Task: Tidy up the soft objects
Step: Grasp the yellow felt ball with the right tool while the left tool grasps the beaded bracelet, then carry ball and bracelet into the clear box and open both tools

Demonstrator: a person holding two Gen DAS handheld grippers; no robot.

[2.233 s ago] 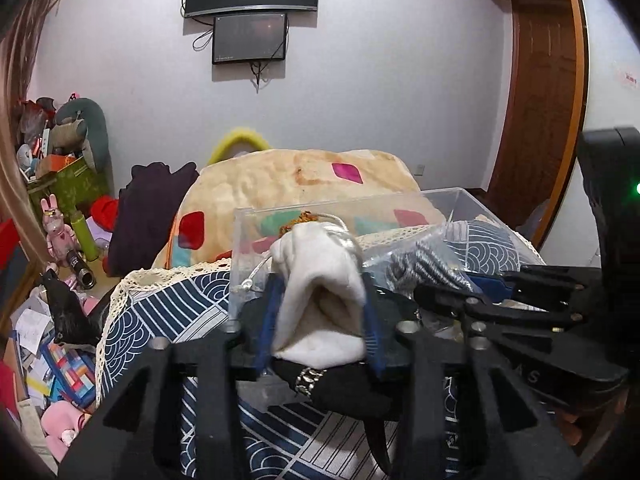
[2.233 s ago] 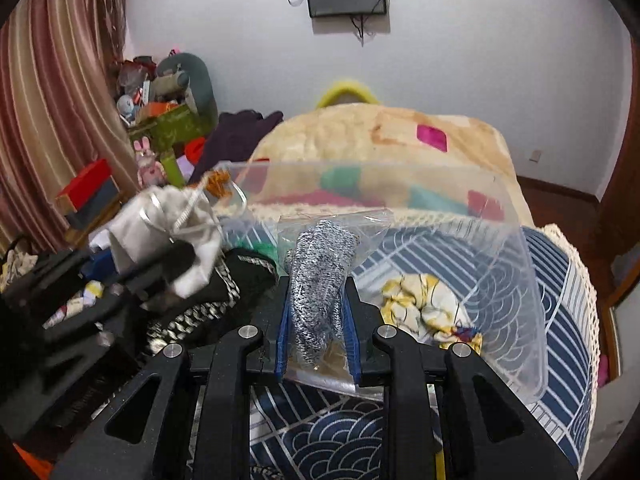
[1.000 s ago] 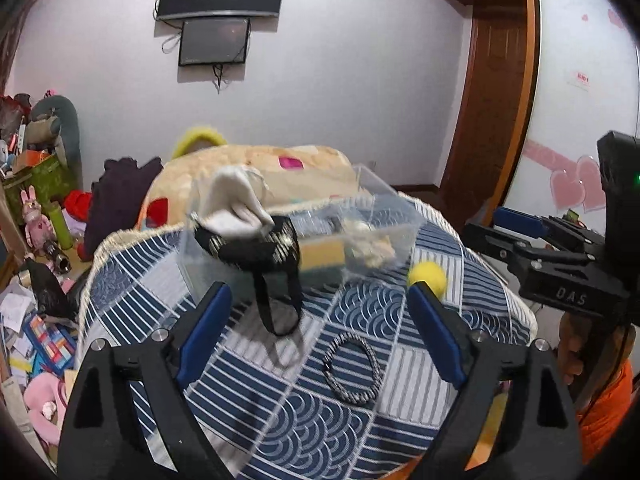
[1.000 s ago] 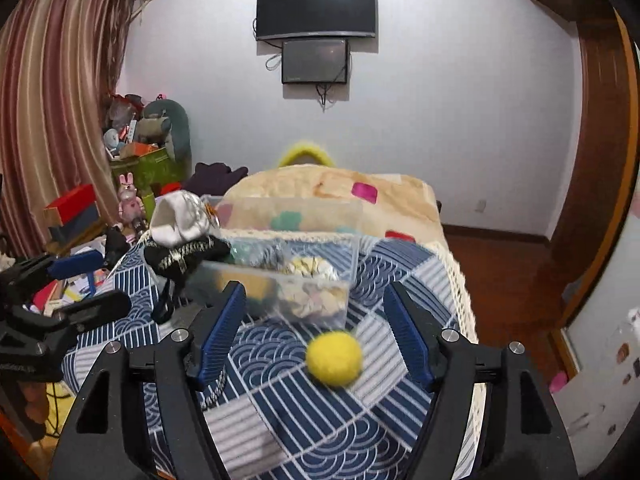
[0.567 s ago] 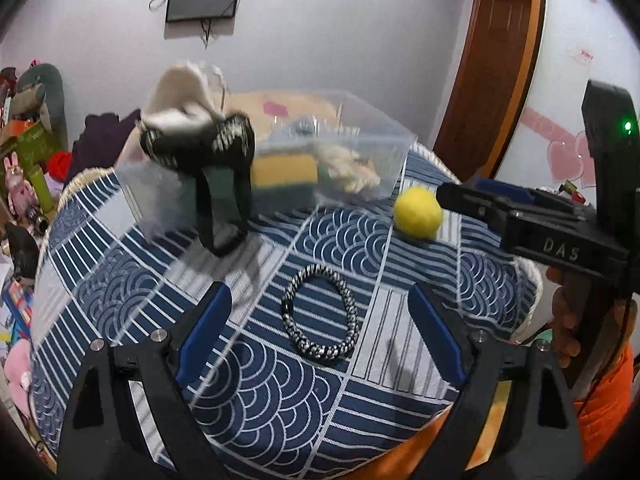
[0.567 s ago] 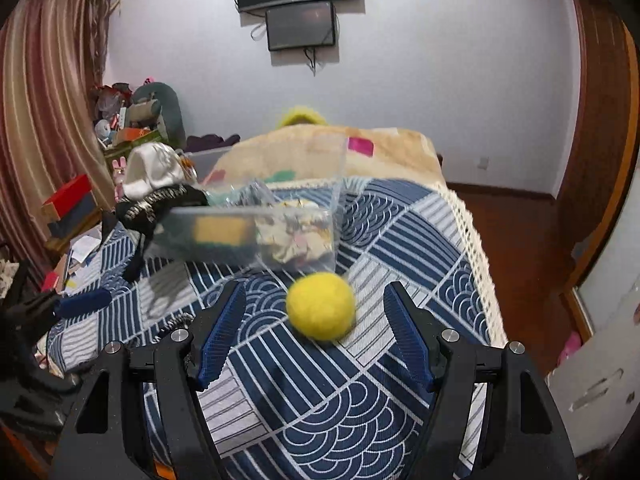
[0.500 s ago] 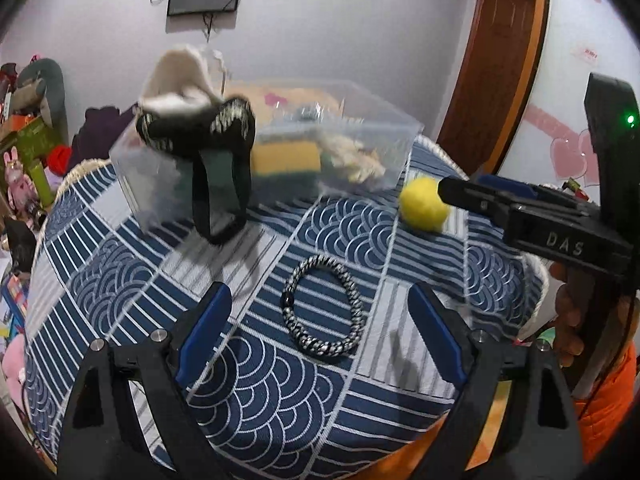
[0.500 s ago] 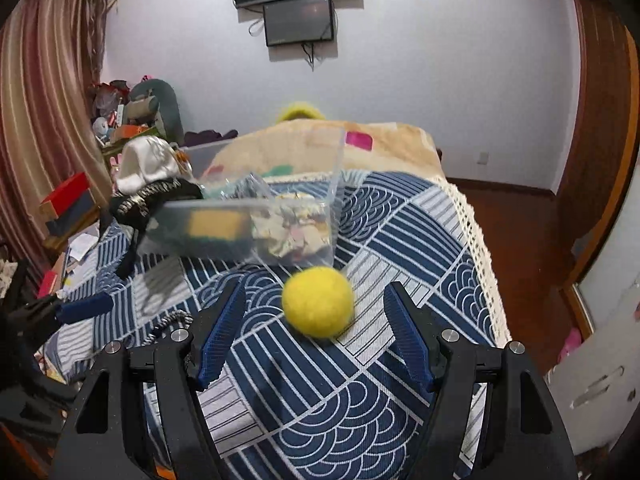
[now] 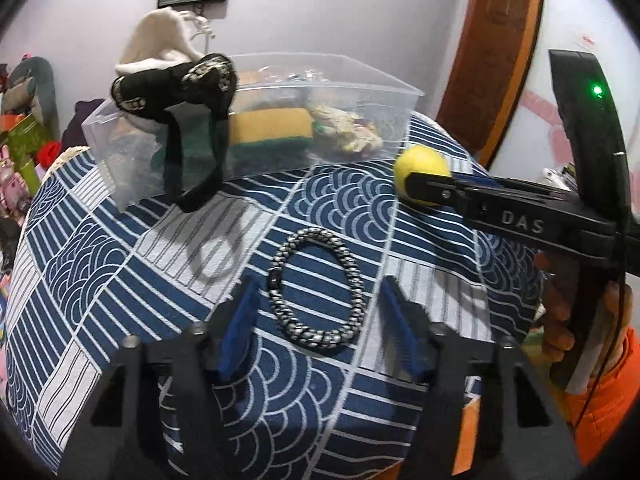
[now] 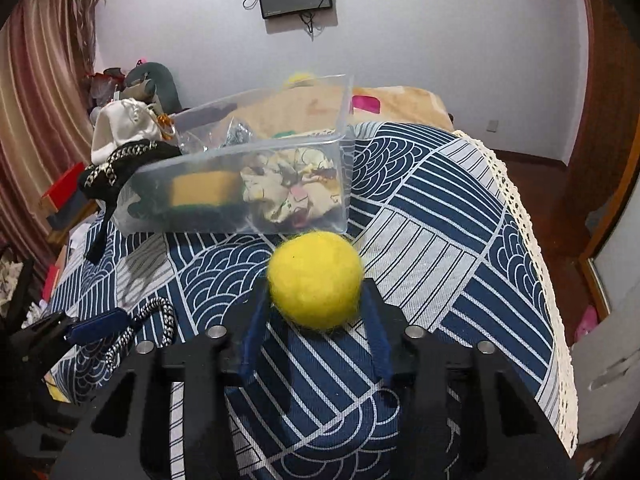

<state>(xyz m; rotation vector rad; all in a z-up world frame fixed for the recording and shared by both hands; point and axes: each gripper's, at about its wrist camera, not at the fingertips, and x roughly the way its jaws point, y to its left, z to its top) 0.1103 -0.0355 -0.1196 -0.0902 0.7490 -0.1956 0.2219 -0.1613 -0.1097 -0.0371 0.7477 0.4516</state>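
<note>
Two grippers worked over a round table spread with a navy and white patterned cloth (image 9: 120,264). At the far left of the left wrist view, a black strapped pouch (image 9: 176,88) was draped over the near left corner of a clear plastic bin (image 9: 360,92), its strap hanging down the outside wall to the cloth, and a white drawstring bag (image 9: 160,40) sat on top of the pouch. Inside the bin lay a yellow and green sponge (image 9: 272,130) and, to its right, a crumpled floral fabric piece (image 9: 344,136). Nearer the camera, a black and white braided loop (image 9: 316,286) lay flat on the cloth, and the left gripper (image 9: 320,300) hovered with its blue pads spread wide on either side of the loop, apart from it and holding nothing. Further right, a yellow felt ball (image 9: 424,168) rested on the cloth just in front of the bin's right end, and the right gripper (image 9: 430,188) reached in beside it.

From the right wrist view, the bin (image 10: 240,152) stood tilted in frame just behind the ball (image 10: 316,280). The right gripper (image 10: 316,304) had its pads close against both sides of the ball; whether they pressed it I could not tell. At lower left, the braided loop (image 10: 160,320) showed beside a blue pad of the left gripper (image 10: 100,330).
</note>
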